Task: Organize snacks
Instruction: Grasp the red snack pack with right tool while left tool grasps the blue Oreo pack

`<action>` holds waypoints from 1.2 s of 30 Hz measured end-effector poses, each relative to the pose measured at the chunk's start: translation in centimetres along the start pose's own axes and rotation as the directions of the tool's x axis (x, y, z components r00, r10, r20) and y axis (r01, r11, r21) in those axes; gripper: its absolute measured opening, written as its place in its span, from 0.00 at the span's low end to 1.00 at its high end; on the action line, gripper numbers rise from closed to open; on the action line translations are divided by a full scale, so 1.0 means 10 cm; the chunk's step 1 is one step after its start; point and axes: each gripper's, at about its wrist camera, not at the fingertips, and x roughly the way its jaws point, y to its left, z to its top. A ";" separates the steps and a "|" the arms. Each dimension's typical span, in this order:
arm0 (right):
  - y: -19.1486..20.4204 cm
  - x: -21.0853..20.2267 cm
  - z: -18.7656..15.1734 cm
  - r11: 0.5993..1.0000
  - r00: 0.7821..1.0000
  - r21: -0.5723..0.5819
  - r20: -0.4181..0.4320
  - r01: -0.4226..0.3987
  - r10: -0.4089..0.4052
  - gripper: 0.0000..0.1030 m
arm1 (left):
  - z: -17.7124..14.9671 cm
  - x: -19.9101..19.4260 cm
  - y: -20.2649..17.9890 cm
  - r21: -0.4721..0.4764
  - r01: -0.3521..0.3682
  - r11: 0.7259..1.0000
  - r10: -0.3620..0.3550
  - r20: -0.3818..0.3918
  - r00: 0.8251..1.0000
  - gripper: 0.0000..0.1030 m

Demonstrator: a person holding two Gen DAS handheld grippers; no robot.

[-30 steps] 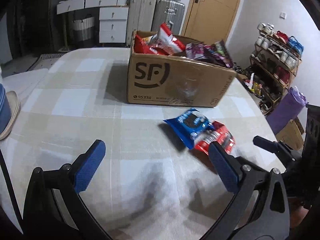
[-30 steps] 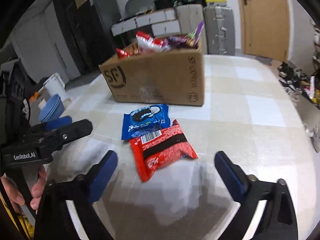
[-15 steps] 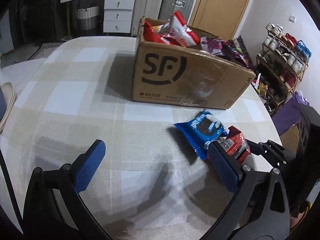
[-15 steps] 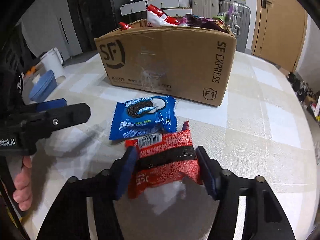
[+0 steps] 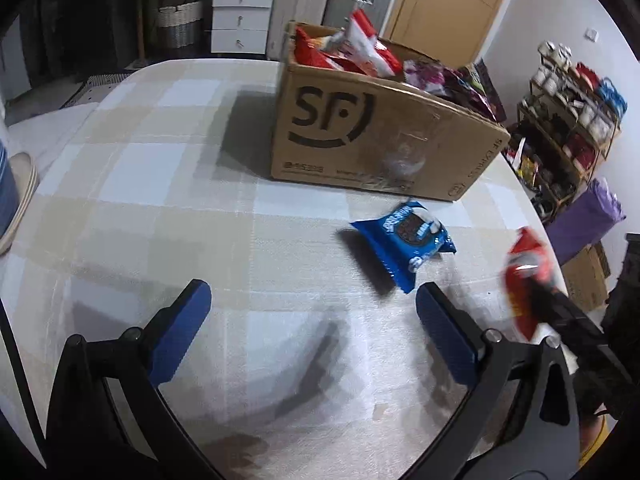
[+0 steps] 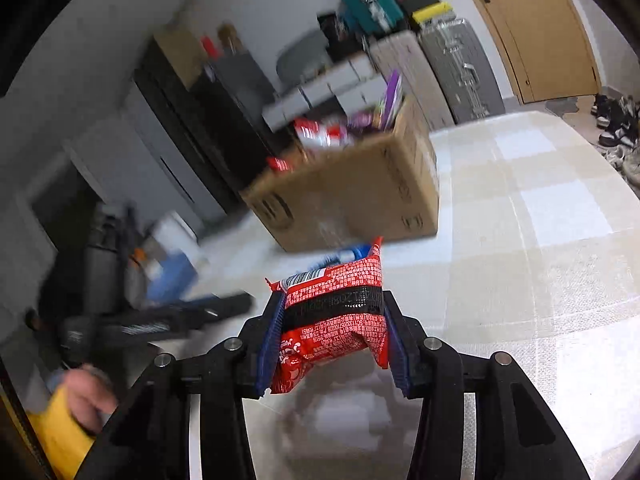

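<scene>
My right gripper (image 6: 332, 308) has its jaws closing on a red snack packet (image 6: 336, 320), pads pressing both sides, and the packet hangs clear of the table. In the left wrist view that red packet (image 5: 524, 276) shows blurred at the right. A blue cookie packet (image 5: 404, 240) lies on the checked tablecloth (image 5: 160, 200), just ahead and to the right of my left gripper (image 5: 312, 296), which is open with nothing between its fingers. Behind it stands a cardboard SF box (image 5: 380, 136) full of snack bags; the same box (image 6: 360, 192) shows tilted in the blurred right wrist view.
A shoe rack (image 5: 572, 108) and a purple bag (image 5: 580, 220) stand past the table's right edge. Suitcases (image 5: 356, 0) and white drawers (image 5: 240, 12) line the far wall. Stacked bowls (image 5: 8, 196) sit at the left edge. A hand (image 6: 88, 396) holds the other gripper.
The right gripper closed from wide open onto the red packet and lifted it off the table, away from the blue packet. The left gripper edged closer to the box.
</scene>
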 end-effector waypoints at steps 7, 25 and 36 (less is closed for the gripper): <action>-0.07 -0.01 0.00 0.999 1.000 0.041 0.011 -0.022 0.021 0.45 | 0.12 0.16 -0.40 0.151 -0.017 0.988 0.017 -0.001 1.000 0.99; -0.11 -0.33 -0.02 0.999 0.998 0.048 0.063 -0.005 0.002 0.44 | 0.48 0.72 -0.61 0.021 -0.023 1.000 0.026 -0.128 0.991 0.99; -0.21 -0.25 -0.02 0.995 0.998 0.088 -0.007 0.056 -0.055 0.47 | 0.62 0.58 -0.63 0.108 0.050 0.993 -0.038 -0.110 0.993 0.49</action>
